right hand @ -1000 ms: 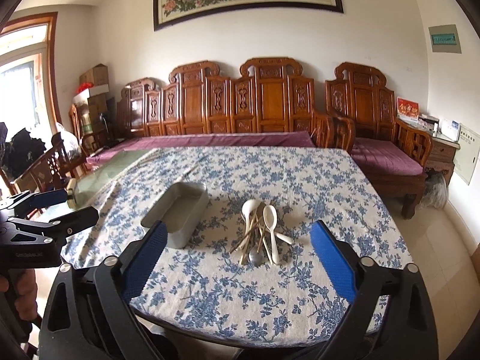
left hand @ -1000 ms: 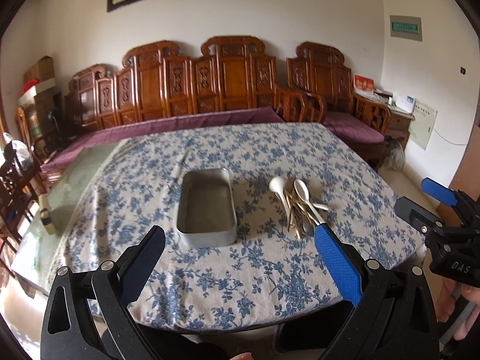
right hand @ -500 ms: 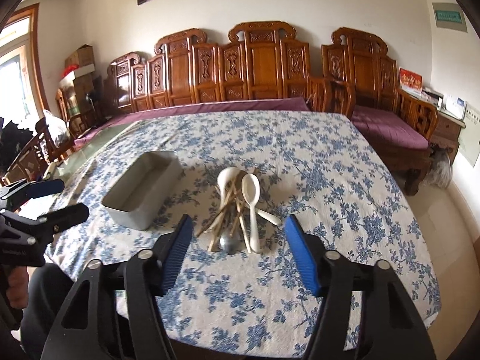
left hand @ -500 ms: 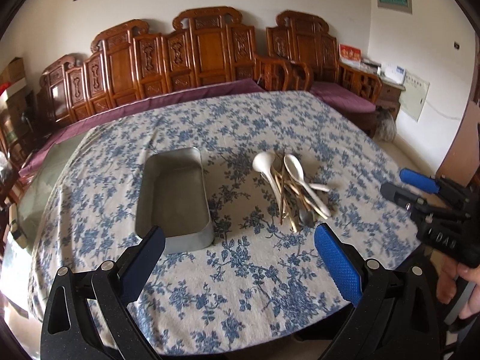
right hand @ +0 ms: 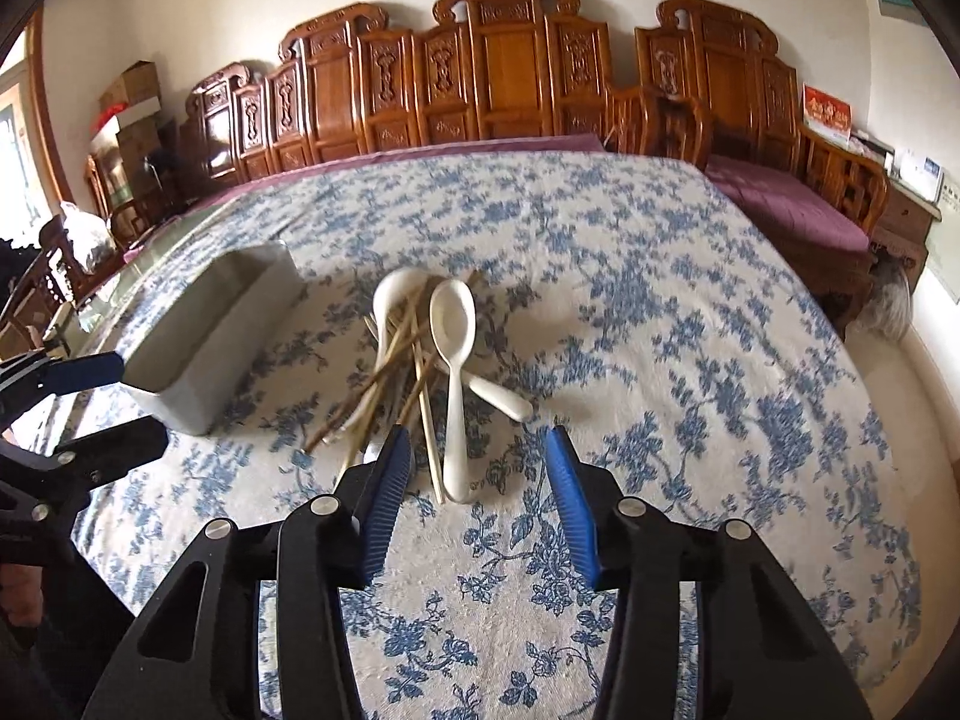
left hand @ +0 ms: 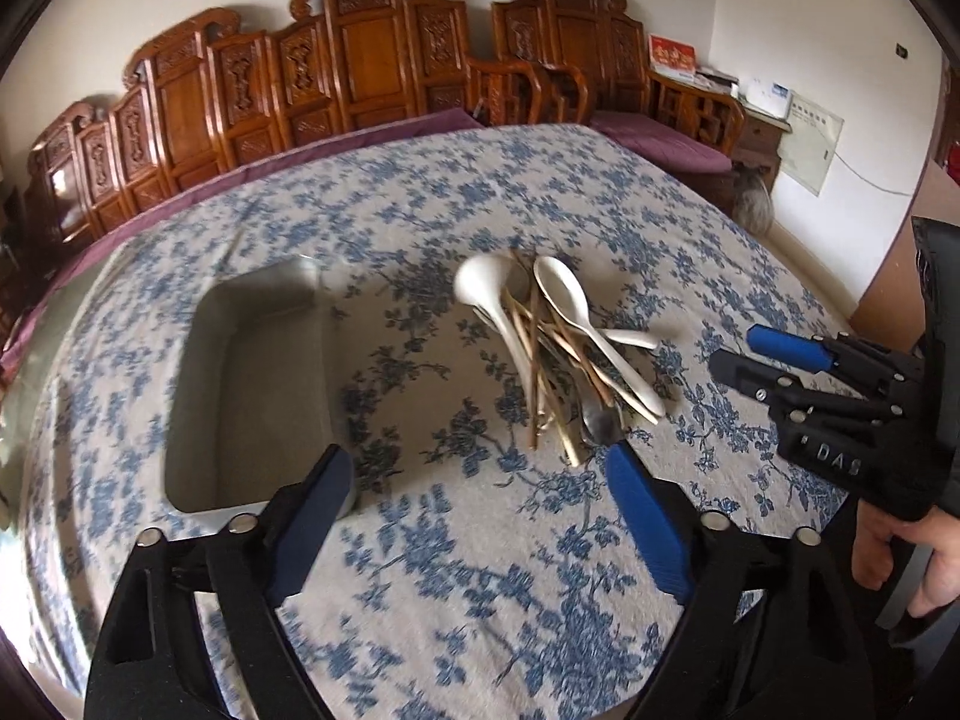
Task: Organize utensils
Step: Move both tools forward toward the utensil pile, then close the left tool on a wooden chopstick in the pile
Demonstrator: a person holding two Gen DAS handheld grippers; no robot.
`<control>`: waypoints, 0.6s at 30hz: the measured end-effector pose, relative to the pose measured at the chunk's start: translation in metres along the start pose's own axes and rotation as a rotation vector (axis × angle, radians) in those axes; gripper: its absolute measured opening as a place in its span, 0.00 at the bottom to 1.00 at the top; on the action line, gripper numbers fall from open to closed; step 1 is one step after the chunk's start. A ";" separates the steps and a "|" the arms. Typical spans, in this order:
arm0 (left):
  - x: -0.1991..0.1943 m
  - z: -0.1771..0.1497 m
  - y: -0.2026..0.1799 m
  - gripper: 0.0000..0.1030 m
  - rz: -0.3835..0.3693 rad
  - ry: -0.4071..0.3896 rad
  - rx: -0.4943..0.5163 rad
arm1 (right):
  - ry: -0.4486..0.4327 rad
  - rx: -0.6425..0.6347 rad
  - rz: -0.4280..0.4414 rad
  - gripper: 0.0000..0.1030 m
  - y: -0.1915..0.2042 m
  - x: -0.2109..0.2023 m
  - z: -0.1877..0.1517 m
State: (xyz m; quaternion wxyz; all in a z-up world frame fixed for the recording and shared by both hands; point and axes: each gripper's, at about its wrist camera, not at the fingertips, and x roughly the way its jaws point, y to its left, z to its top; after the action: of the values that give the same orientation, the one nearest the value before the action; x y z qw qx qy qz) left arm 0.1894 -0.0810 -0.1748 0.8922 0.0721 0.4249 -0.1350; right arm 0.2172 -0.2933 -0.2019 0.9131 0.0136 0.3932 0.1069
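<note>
A pile of white ceramic spoons (right hand: 454, 324), wooden chopsticks (right hand: 384, 372) and a metal spoon lies on the blue-flowered tablecloth; in the left wrist view the pile (left hand: 558, 354) is at centre right. An empty grey rectangular tray (left hand: 258, 384) stands left of it, also seen in the right wrist view (right hand: 210, 324). My right gripper (right hand: 477, 456) is open and empty, just short of the handle end of the nearest white spoon. My left gripper (left hand: 474, 480) is open and empty, over the cloth between tray and pile.
The table (right hand: 690, 330) has a floral cloth and drops off at the near and right edges. Carved wooden benches (right hand: 504, 72) with purple cushions line the far wall. Chairs and boxes (right hand: 126, 102) stand at the left.
Both grippers have moved forward and down toward the table. The right gripper's fingers have narrowed and now sit close to the spoon pile.
</note>
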 end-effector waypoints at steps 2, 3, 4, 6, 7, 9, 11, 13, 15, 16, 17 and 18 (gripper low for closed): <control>0.012 0.001 -0.002 0.72 -0.009 0.024 0.009 | 0.009 0.013 0.007 0.48 -0.001 0.003 -0.003; 0.021 0.001 -0.004 0.68 -0.020 0.037 0.010 | 0.012 0.016 0.009 0.48 -0.001 0.003 -0.005; 0.026 0.001 -0.005 0.65 -0.032 0.043 0.012 | 0.014 0.017 0.009 0.48 -0.001 0.004 -0.005; 0.041 0.003 -0.007 0.56 -0.076 0.062 0.012 | 0.017 0.014 0.007 0.48 0.000 0.005 -0.007; 0.049 0.004 -0.007 0.55 -0.086 0.072 0.001 | 0.019 0.010 0.005 0.48 0.000 0.006 -0.008; 0.058 0.006 -0.007 0.51 -0.107 0.083 -0.016 | 0.020 0.005 0.001 0.48 0.000 0.005 -0.008; 0.069 0.007 -0.008 0.44 -0.098 0.104 -0.017 | 0.020 0.003 0.000 0.48 -0.001 0.004 -0.008; 0.080 0.008 -0.007 0.39 -0.095 0.127 -0.017 | 0.017 0.006 -0.005 0.48 -0.002 0.003 -0.008; 0.086 0.007 -0.005 0.33 -0.109 0.139 -0.038 | 0.014 0.013 -0.006 0.48 -0.004 0.000 -0.006; 0.088 0.006 -0.004 0.32 -0.123 0.147 -0.048 | 0.013 0.014 -0.006 0.48 -0.005 -0.001 -0.005; 0.089 0.006 -0.003 0.31 -0.131 0.150 -0.053 | 0.013 0.015 -0.006 0.48 -0.006 -0.002 -0.005; 0.090 0.005 -0.003 0.31 -0.139 0.152 -0.057 | 0.015 0.014 -0.008 0.48 -0.006 -0.003 -0.005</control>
State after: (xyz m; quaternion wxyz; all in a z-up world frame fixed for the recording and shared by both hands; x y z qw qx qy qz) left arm 0.2465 -0.1014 -0.2412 0.8476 0.0272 0.4989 -0.1788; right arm 0.2134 -0.3000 -0.2039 0.9105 0.0174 0.4007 0.1007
